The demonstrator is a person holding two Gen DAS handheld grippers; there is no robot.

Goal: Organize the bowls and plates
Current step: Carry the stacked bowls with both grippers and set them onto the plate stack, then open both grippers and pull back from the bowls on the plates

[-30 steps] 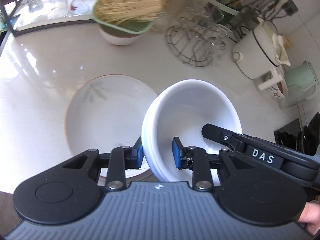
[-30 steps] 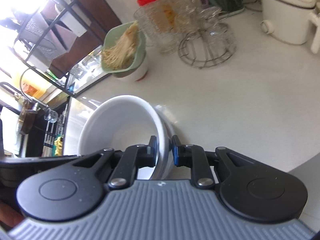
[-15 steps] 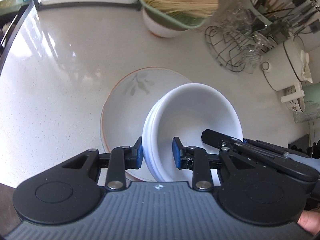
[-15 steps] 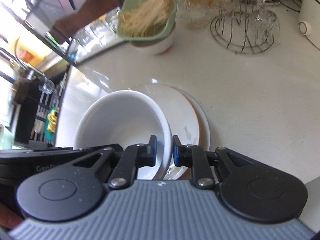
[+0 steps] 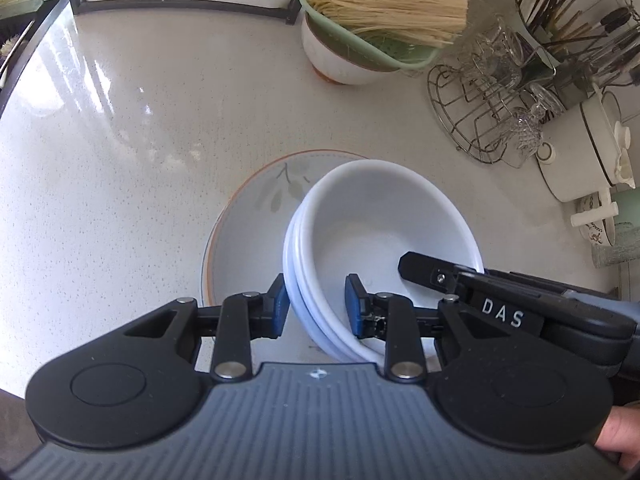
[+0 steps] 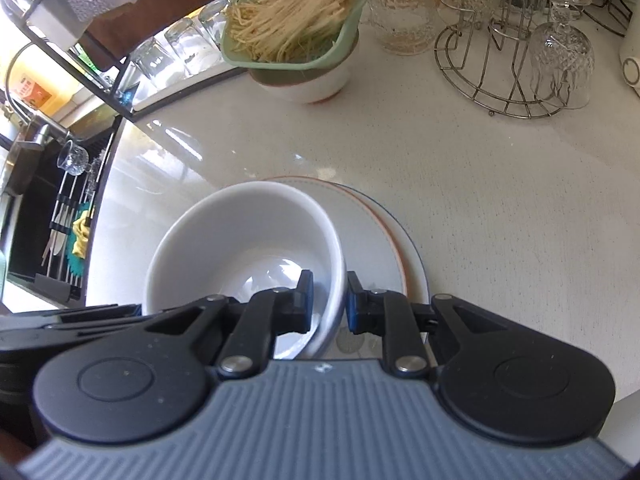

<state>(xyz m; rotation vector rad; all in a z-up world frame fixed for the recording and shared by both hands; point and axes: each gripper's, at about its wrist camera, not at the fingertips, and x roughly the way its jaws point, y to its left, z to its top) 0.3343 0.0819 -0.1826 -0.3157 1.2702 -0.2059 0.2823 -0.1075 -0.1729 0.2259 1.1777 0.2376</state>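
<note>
Left wrist view, grip: I have my left gripper point(image 5: 316, 300) nearly closed on the near-left rim of the stacked white bowls point(image 5: 384, 240), one blue pad outside the wall, one inside.
Left wrist view, stack: I count at least two nested rims; the bowls tilt a little and hang over the right part of the leaf-patterned plate point(image 5: 248, 236).
Left wrist view, other tool: my right gripper point(image 5: 424, 270) reaches in from the right and bites the opposite rim.
Left wrist view, surroundings: noodles in a green basket point(image 5: 372, 24) and a wire glass rack point(image 5: 480, 120) sit well apart, at the back of the white counter point(image 5: 120, 140).

Right wrist view, grip: my right gripper point(image 6: 328, 300) is almost shut, pinching the bowl wall point(image 6: 332, 248) between its pads.
Right wrist view, target: beneath the bowls I see stacked plates point(image 6: 384, 240), an orange rim over a blue one.
Right wrist view, contact: I cannot tell whether the bowls' foot touches the plates.

Step in hand, my judgement: lowering the bowls onto the plates.
How to do it well: I would level both hands, centre the stack, ease down evenly, and release only once it sits flat.
</note>
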